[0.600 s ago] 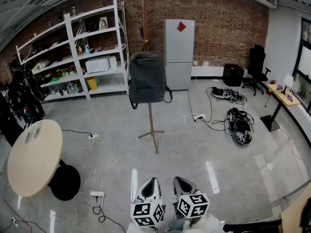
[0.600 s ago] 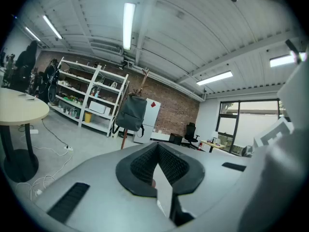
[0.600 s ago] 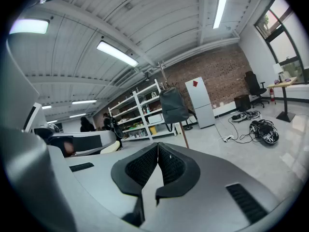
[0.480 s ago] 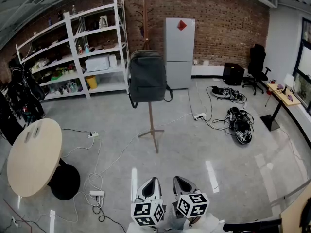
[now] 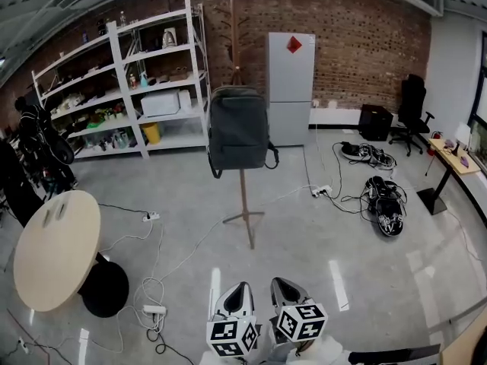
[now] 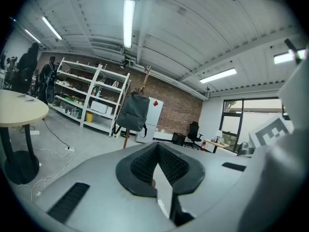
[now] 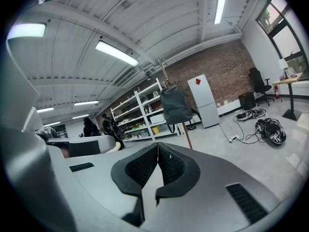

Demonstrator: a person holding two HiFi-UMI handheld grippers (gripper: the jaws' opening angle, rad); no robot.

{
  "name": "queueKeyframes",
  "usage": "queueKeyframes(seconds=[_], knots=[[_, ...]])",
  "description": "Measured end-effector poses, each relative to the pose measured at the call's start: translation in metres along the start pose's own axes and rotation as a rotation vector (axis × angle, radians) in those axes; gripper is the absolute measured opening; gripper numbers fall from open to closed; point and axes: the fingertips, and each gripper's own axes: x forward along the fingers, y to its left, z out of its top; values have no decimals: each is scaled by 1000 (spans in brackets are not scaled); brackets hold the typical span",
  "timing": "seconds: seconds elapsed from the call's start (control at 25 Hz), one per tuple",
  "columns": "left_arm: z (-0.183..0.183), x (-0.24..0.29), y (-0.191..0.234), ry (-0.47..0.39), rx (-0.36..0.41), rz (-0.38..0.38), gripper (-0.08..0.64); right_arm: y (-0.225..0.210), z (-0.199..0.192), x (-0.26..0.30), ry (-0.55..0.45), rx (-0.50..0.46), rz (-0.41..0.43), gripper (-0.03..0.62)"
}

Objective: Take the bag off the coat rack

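Brick wall (image 5: 358, 29) and white shelving (image 5: 122, 90) back the grey floor (image 5: 319, 226), where the dark bag (image 5: 238, 128) hangs on the coat rack (image 5: 246, 196) mid-room. Left claw (image 6: 158, 148) and right claw (image 7: 157, 148) are closed, empty, well short of it.

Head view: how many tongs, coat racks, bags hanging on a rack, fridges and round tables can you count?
Tongs: 2, left tongs and right tongs
Coat rack: 1
Bag hanging on it: 1
Fridge: 1
Round table: 1
Total: 6
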Motion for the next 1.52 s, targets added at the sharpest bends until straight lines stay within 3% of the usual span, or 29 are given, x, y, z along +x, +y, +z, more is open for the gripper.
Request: queueKeyframes(seconds=[0.96, 1.52], knots=[[31, 186, 12, 13, 2, 47, 2, -116, 68, 143, 34, 70, 31, 12], [38, 243, 43, 30, -2, 85, 2, -139, 75, 202, 78, 96, 44, 12]])
